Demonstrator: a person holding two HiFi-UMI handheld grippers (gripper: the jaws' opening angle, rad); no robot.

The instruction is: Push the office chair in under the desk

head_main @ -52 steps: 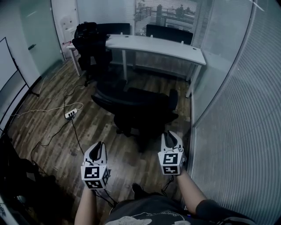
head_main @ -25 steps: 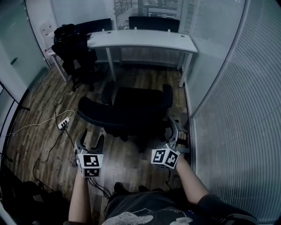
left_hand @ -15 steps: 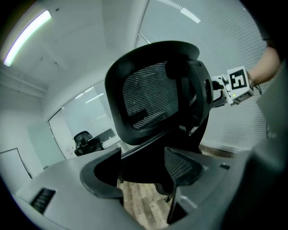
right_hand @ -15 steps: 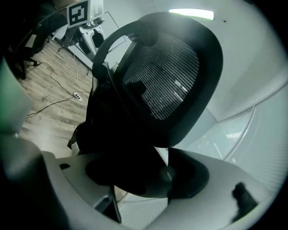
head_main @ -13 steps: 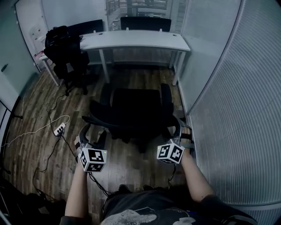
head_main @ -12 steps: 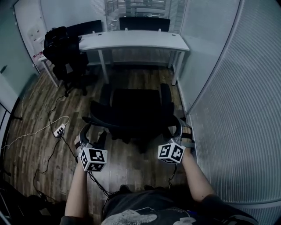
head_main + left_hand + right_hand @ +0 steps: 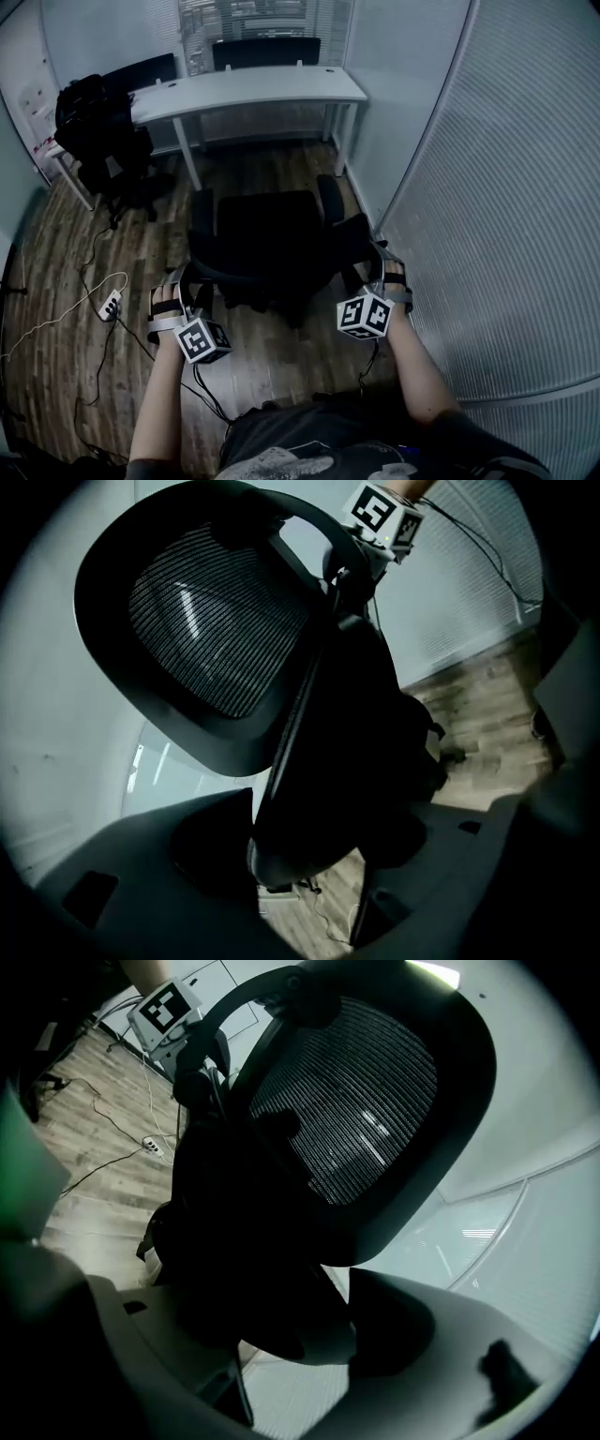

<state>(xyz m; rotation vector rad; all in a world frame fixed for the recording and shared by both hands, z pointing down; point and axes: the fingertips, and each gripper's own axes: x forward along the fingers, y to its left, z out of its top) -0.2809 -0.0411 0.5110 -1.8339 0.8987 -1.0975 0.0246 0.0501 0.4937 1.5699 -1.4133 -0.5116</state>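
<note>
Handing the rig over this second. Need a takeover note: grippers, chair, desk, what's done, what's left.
Left gripper: jaws look shut on the left edge of the office chair backrest.
Right gripper: jaws look shut on its right edge.
Chair: seat faces the desk, with bare floor between them. It is not under the desk.
Done: backrest held on both sides, chair roughly lined up with the desk's right half.
Left: push it forward until the seat goes under the top.
Watch: ribbed wall close on the right, second chair at the desk's left end.
</note>
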